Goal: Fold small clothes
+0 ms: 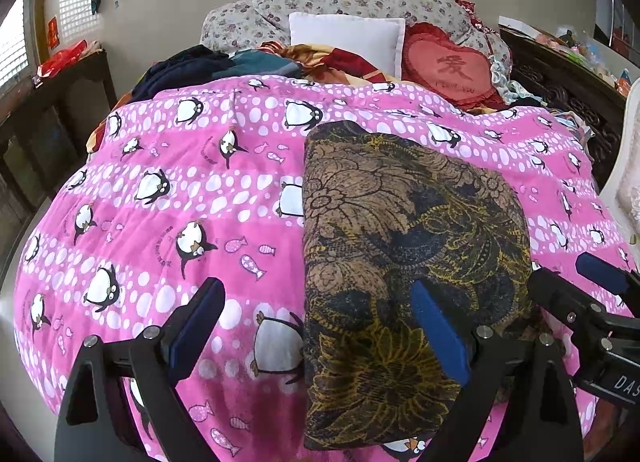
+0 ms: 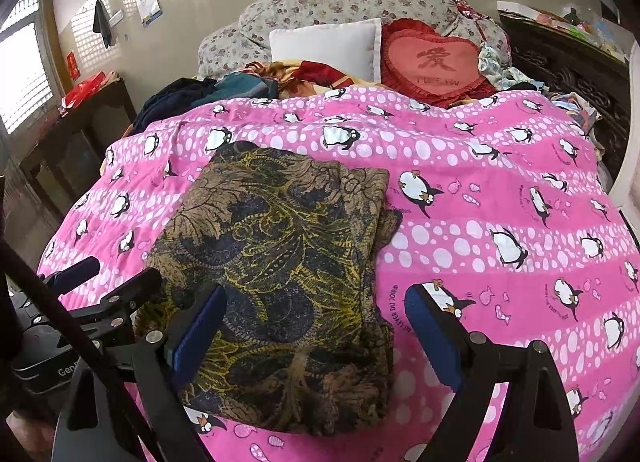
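Blue-padded fingers of the left gripper (image 1: 316, 326) stood wide apart and held nothing; its right-hand finger lay over the near left part of the folded patterned garment (image 1: 404, 262), its left-hand finger over bare quilt. Whether that finger pressed the cloth or merely hovered above it could not be told from the wrist view.

The right gripper (image 2: 316, 334) was likewise spread wide and empty. Its left-hand finger sat over the garment's near portion, its right-hand finger beyond the garment's right edge, above the pink penguin quilt (image 2: 500, 221).

The garment, brown with yellow and dark floral print, lay as a rough rectangle directly ahead of both grippers, between them. By judgement the fold was largely made. The right-hand edge showed stacked layers slightly out of line, and the far right corner was bunched.

Beyond, well apart from the grippers, lay a white pillow (image 1: 348, 37), a red heart-shaped cushion (image 1: 448, 65) and a heap of dark clothes (image 1: 180, 69).

Risks noted:
- Closing either gripper on the top layer alone would probably peel the fold open.
- A low grasp could catch the quilt with the garment, the quilt being soft and loose.
- Dragging the garment sideways could worsen the misaligned right edge.
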Tool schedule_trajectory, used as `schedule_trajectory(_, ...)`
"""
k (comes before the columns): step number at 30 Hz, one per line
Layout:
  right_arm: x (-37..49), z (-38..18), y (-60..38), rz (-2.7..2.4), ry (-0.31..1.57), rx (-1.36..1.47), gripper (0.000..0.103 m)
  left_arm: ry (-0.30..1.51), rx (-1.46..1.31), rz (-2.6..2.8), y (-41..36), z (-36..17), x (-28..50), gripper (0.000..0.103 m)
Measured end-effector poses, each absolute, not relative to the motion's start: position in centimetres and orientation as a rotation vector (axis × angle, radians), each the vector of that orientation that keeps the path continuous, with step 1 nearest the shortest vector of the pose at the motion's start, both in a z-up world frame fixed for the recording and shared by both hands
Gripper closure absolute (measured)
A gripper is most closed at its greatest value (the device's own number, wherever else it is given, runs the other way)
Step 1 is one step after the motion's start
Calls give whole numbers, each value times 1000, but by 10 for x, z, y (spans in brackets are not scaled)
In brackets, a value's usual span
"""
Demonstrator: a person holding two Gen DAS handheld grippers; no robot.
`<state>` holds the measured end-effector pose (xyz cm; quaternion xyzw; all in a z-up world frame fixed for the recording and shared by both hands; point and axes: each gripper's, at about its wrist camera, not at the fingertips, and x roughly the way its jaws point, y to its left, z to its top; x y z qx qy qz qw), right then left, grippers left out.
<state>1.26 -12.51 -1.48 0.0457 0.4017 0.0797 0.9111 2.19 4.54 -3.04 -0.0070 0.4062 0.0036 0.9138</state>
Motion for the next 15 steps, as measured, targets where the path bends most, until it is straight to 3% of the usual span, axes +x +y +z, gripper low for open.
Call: schedule_trajectory(15,14,-18,-123,168,846,102,9,844,-19,-9,45,-33,22,9)
